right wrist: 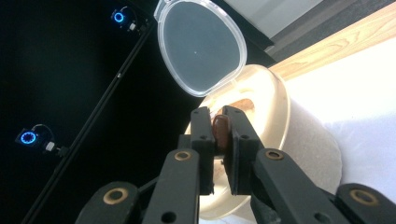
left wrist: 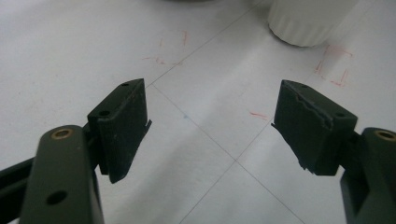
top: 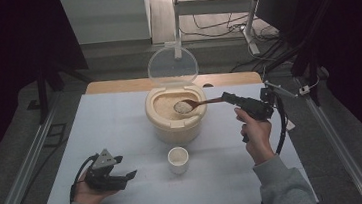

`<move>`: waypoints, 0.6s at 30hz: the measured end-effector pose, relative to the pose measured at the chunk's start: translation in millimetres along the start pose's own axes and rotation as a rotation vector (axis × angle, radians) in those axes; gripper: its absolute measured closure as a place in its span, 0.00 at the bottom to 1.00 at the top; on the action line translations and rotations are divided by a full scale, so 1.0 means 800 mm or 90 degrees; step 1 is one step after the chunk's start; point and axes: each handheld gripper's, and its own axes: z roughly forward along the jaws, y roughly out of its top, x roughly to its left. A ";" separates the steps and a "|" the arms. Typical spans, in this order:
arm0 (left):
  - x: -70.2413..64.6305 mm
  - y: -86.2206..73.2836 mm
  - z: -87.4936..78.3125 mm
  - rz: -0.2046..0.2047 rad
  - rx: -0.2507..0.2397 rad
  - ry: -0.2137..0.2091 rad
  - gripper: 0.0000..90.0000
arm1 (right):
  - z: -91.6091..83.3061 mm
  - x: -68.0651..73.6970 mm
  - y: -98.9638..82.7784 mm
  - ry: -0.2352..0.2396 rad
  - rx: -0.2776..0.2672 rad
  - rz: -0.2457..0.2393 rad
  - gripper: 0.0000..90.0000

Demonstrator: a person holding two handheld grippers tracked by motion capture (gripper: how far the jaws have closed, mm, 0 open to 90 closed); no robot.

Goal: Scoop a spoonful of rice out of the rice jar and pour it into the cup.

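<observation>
A cream rice container (top: 175,113) (right wrist: 299,140) stands mid-table with its clear lid (top: 172,66) (right wrist: 201,46) hinged up. A brown wooden spoon (top: 195,103) (right wrist: 220,129) heaped with rice hovers over the container's mouth. My right gripper (top: 230,97) (right wrist: 218,122) is shut on the spoon's handle. In front of the container stands a small white cup (top: 178,159) (left wrist: 308,19) with some rice in it. At the front left, my left gripper (top: 128,176) (left wrist: 211,122) rests low over the table, open, nothing between its jaws.
The white table top (top: 121,133) has faint lines and red marks (left wrist: 334,63) near the cup. A wooden strip (top: 227,79) runs along its far edge. Metal rails (top: 24,167) flank both sides, with frame legs and cables behind.
</observation>
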 end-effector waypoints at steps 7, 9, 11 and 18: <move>0.000 0.000 0.000 -0.002 -0.001 0.000 0.29 | -0.012 0.003 -0.002 0.005 0.014 -0.002 0.92; 0.001 0.000 0.000 -0.002 -0.001 0.000 0.29 | -0.016 0.005 -0.004 0.009 0.020 -0.001 0.92; 0.001 0.000 0.000 -0.002 -0.001 0.000 0.29 | -0.019 0.007 -0.005 0.010 0.027 0.000 0.92; 0.002 0.000 0.000 -0.005 -0.003 0.001 0.29 | -0.028 0.006 -0.017 0.020 0.058 0.003 0.92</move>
